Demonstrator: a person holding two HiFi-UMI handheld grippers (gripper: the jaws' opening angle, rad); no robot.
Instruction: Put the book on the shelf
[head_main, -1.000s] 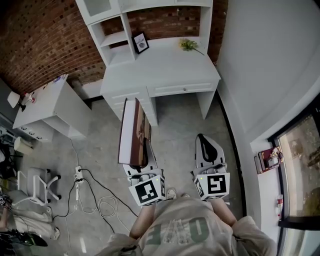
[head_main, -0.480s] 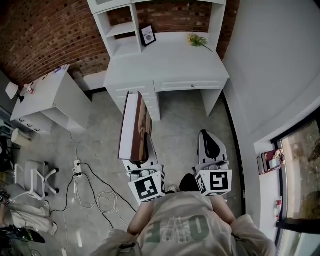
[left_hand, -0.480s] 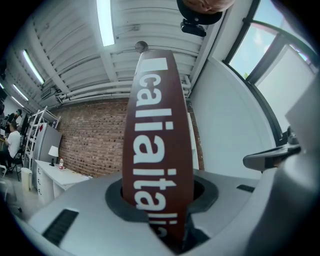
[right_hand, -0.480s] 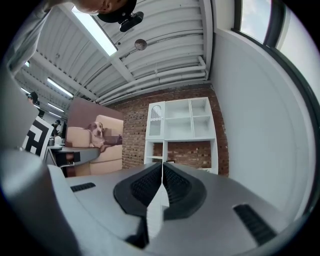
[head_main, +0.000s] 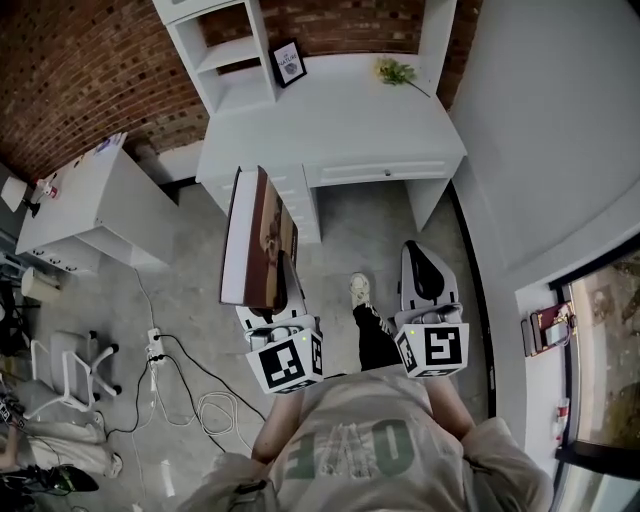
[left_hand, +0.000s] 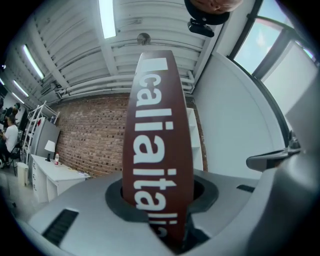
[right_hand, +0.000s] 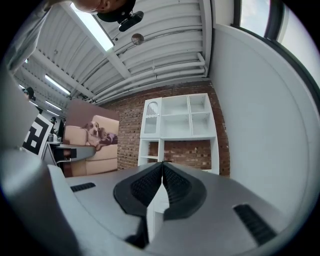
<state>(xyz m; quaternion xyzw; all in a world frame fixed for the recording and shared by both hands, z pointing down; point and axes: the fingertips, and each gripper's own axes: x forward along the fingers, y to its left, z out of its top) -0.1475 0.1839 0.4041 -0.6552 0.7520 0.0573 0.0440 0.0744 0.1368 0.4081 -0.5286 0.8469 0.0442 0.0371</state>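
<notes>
My left gripper (head_main: 277, 305) is shut on a brown book (head_main: 258, 238), held upright with its white page edge to the left. In the left gripper view the book's spine (left_hand: 159, 150) with white letters stands between the jaws. To the right, my right gripper (head_main: 426, 283) is shut with nothing in it; its pads (right_hand: 150, 186) meet in the right gripper view. The white shelf unit (head_main: 235, 62) stands on the white desk (head_main: 330, 125) ahead, against the brick wall. In the right gripper view the shelf unit (right_hand: 179, 131) is straight ahead and the book's cover (right_hand: 92, 145), with a dog on a sofa, is at the left.
A framed picture (head_main: 288, 62) and a yellow flower sprig (head_main: 398, 72) rest on the desk. A second white table (head_main: 80, 205) stands at the left. Cables (head_main: 190, 395) and a power strip lie on the floor beside a chair base (head_main: 70, 362). My leg and shoe (head_main: 364, 300) are between the grippers.
Both grippers and the book have moved closer to the desk. The book has shifted a little to the left. My foot has stepped forward between the grippers.
</notes>
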